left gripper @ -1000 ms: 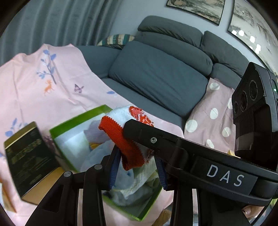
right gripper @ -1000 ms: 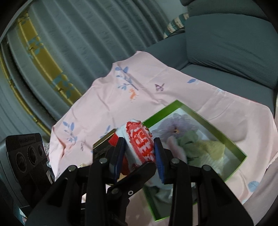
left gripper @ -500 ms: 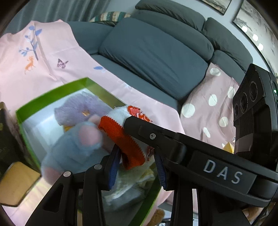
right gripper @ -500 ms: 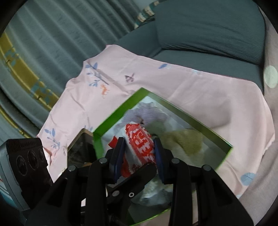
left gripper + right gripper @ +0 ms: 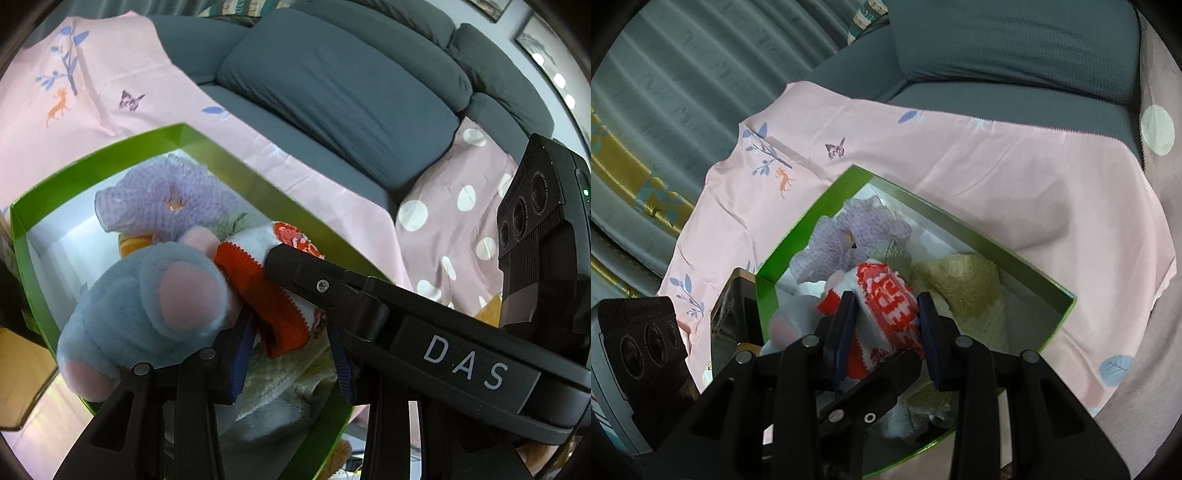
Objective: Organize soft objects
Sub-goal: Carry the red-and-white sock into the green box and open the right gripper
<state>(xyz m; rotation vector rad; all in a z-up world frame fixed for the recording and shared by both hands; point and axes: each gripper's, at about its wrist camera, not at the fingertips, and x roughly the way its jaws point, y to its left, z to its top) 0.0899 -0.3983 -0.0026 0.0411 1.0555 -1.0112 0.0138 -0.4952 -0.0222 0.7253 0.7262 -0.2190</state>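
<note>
red-white sock pinched by both the left gripper and right gripper, long axis near-far, above the green box, rim close around.

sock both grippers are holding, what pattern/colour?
The sock is white with a red knit pattern and a solid red cuff; the pattern shows best in the right wrist view.

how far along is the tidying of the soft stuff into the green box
Well along. The green box already holds a blue plush, a purple knit piece and a pale green towel. In hand: both the left gripper and right gripper pinch a red-and-white sock over the box. Left: release it inside.
</note>
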